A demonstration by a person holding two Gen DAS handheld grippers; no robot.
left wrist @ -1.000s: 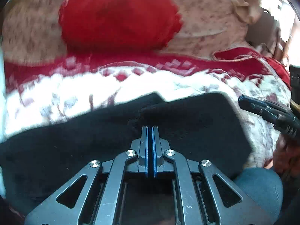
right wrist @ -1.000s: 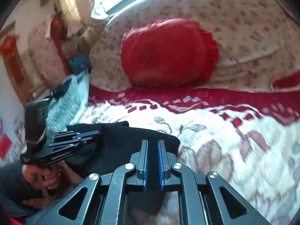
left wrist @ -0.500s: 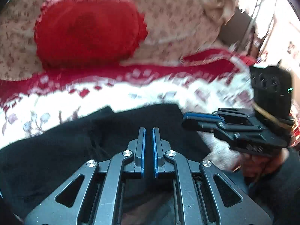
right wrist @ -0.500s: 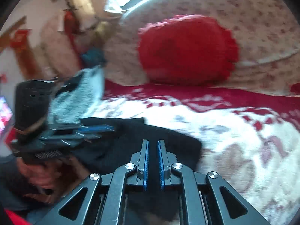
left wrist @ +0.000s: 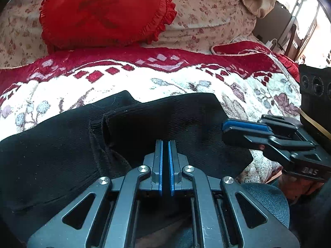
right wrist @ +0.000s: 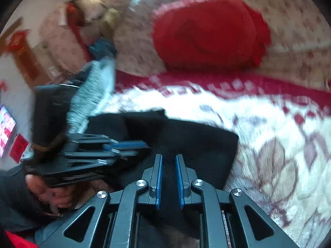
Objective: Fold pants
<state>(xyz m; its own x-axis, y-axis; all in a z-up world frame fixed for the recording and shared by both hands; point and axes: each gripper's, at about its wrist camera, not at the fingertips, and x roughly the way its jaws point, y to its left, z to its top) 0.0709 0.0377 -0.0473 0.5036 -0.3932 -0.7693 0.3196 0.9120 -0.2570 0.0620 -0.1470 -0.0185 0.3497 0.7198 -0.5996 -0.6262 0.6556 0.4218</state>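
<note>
Black pants (left wrist: 175,119) lie folded on a red and white patterned blanket (left wrist: 165,76), with two layers overlapping near the middle. My left gripper (left wrist: 164,142) hovers just over the near edge of the pants, shut, with no cloth visibly pinched. In the right wrist view it (right wrist: 142,144) reaches in from the left above the pants (right wrist: 196,144). My right gripper (right wrist: 168,156) hangs over the pants' near right part. Its jaws are opening, with a small gap and nothing between them. From the left wrist view it (left wrist: 226,127) sits at the pants' right edge.
A round red frilled cushion (left wrist: 107,12) leans on the floral backrest behind the blanket. A grey knitted cloth (right wrist: 93,91) lies at the far left. A person's knee in blue denim (left wrist: 266,198) is at the near right, and a hand (right wrist: 51,194) holds the left gripper.
The right gripper's jaws have parted slightly. The two grippers have drawn closer together over the pants, and each now shows larger in the other's view.
</note>
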